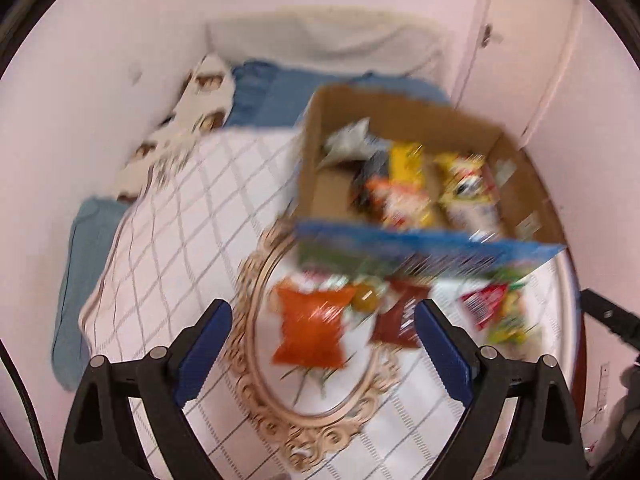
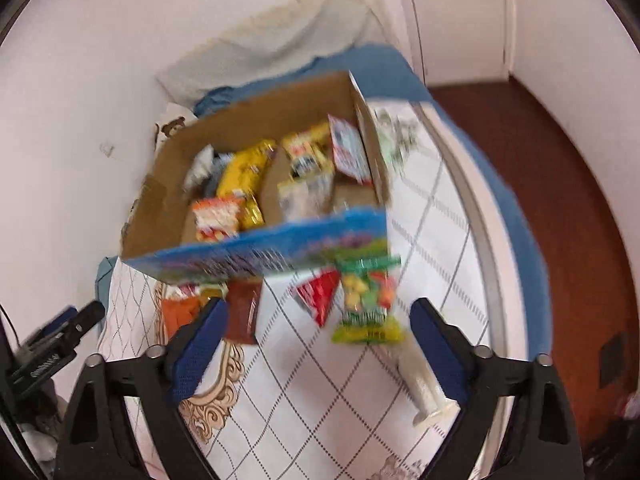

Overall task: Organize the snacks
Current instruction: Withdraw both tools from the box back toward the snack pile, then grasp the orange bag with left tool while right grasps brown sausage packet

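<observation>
A cardboard box (image 1: 520, 184) with a blue printed front (image 1: 400, 248) stands on the bed and holds several snack packs, among them a yellow pack (image 1: 406, 164). It also shows in the right wrist view (image 2: 172, 184). In front of it lie an orange bag (image 1: 312, 328), a brown pack (image 1: 400, 320), a red pack (image 2: 318, 294) and a green candy bag (image 2: 368, 304). My left gripper (image 1: 322, 342) is open above the orange bag. My right gripper (image 2: 318, 344) is open, just short of the red pack and the green bag. Both views are blurred.
The bed has a white checked cover (image 1: 168, 232) with a beige oval ornament (image 1: 256, 360). A blue blanket (image 1: 272, 92) and a pillow (image 1: 320, 36) lie behind the box. White walls stand close at left and back. A brown floor (image 2: 560, 208) is to the right.
</observation>
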Tool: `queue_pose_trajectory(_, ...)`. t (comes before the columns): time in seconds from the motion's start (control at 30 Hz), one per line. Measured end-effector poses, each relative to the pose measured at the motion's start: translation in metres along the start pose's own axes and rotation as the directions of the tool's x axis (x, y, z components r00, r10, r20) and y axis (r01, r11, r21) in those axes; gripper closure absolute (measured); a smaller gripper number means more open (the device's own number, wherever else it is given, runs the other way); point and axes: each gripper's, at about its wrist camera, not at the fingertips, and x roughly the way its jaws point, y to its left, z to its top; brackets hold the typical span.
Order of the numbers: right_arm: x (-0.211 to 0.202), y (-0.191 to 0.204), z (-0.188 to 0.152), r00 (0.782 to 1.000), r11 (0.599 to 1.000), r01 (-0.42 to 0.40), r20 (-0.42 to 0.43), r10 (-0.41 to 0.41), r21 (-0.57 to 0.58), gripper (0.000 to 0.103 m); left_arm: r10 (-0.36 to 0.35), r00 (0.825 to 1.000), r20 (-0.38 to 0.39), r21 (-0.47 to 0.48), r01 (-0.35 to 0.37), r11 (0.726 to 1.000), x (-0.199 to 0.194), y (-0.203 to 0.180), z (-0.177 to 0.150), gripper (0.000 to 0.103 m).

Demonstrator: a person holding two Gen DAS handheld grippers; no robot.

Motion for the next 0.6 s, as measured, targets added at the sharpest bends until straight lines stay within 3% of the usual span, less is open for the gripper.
queue_pose_trajectory(0.07, 0.018, -0.007, -0.009, 0.999, 1.000, -0.017, -0.047, 0.018, 0.024, 0.031, 0.009, 0.998, -0.063, -0.013, -0.010, 1.000, 0.023, 0.009, -0.010, 0.010)
queue_pose_trajectory(0.2, 0.043, -0.003, -0.025, 0.995, 0.999, -0.032, -0.092, 0.035, 0.033, 0.033, -0.009, 0.985, -0.170, -0.026, 0.005, 1.000, 0.068, 0.015, -0.022, 0.010)
queue_pose_trajectory(0.33, 0.060, 0.002, -0.033, 0.992, 0.998, -0.038, -0.119, 0.044, 0.050, 0.033, -0.064, 0.953, -0.296, -0.040, 0.055, 0.998, 0.117, 0.011, -0.023, 0.010)
queue_pose_trajectory(0.43, 0.075, 0.015, -0.038, 0.988, 0.997, -0.046, -0.142, 0.053, 0.054, 0.033, -0.112, 0.937, -0.331, -0.056, 0.099, 0.994, 0.146, 0.009, -0.021, 0.010)
queue_pose_trajectory(0.47, 0.083, 0.023, -0.040, 0.987, 0.997, -0.051, -0.150, 0.058, 0.050, 0.033, -0.107, 0.937, -0.333, -0.050, 0.096, 0.994, 0.152, 0.008, -0.021, 0.016)
queue_pose_trajectory(0.5, 0.091, 0.032, -0.040, 0.986, 0.997, -0.057, -0.157, 0.063, 0.043, 0.033, -0.102, 0.936, -0.338, -0.042, 0.093, 0.995, 0.156, 0.007, -0.021, 0.034)
queue_pose_trajectory(0.53, 0.097, 0.040, -0.040, 0.985, 0.998, -0.061, -0.161, 0.066, 0.031, 0.033, -0.094, 0.932, -0.351, -0.034, 0.087, 0.996, 0.161, 0.007, -0.023, 0.044)
queue_pose_trajectory(0.6, 0.112, 0.062, -0.038, 0.986, 0.998, -0.056, -0.156, 0.055, -0.007, 0.033, -0.094, 0.929, -0.359, -0.042, 0.084, 0.996, 0.164, 0.012, -0.028, 0.049)
